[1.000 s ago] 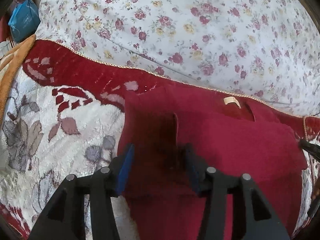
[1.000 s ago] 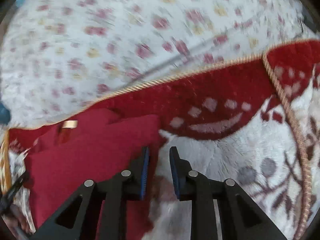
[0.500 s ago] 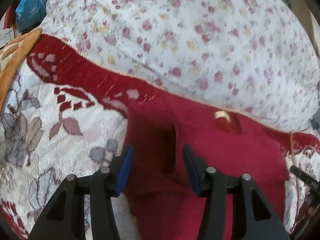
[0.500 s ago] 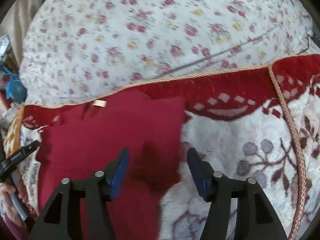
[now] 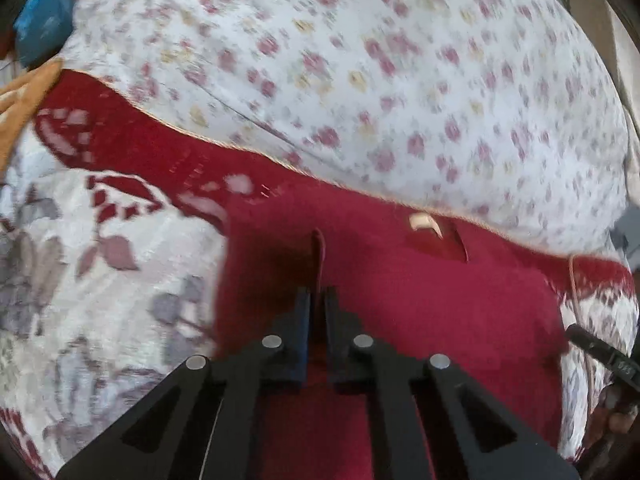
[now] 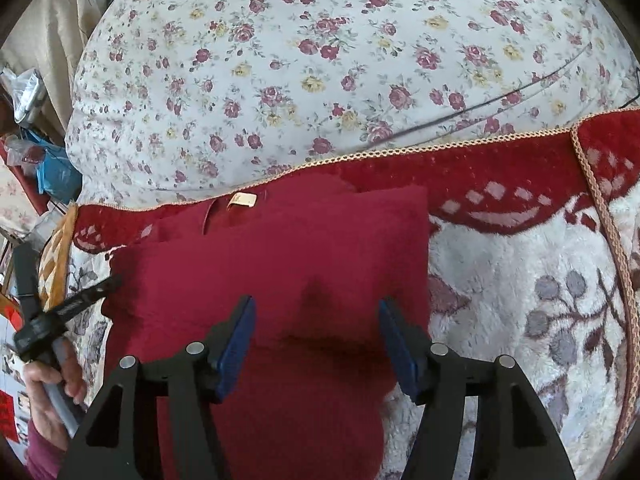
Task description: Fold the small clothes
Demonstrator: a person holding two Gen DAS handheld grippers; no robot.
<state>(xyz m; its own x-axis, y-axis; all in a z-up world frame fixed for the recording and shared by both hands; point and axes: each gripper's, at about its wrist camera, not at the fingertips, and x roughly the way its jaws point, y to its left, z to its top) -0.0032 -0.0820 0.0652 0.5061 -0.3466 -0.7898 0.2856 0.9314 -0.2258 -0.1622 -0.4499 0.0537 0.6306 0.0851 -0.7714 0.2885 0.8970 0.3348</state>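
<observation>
Two tongs: the left tongs [image 5: 317, 300] have just closed, pinching a ridge of the red garment [image 6: 280, 264]. The right tongs [image 6: 316, 328] gape wide over it. Soft, limp cloth; best taken at an edge.

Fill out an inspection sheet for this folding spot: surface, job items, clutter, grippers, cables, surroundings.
Surface: plush red-and-white blanket with gold cord trim, laid against a rose-print quilt.
Job's things: one dark red garment, partly folded, pale neck label at its far edge.
Clutter: nothing seen on the blanket besides the garment.
Grippers: left gripper has just closed, pinching a raised ridge of the garment; right gripper open, has been widening, over the garment's right part, gripping nothing.
Cables: thin dark cable runs across the quilt.
Surroundings: blue bag, orange patterned cloth and curtain at left; the person's hand grips the left tool's handle.
</observation>
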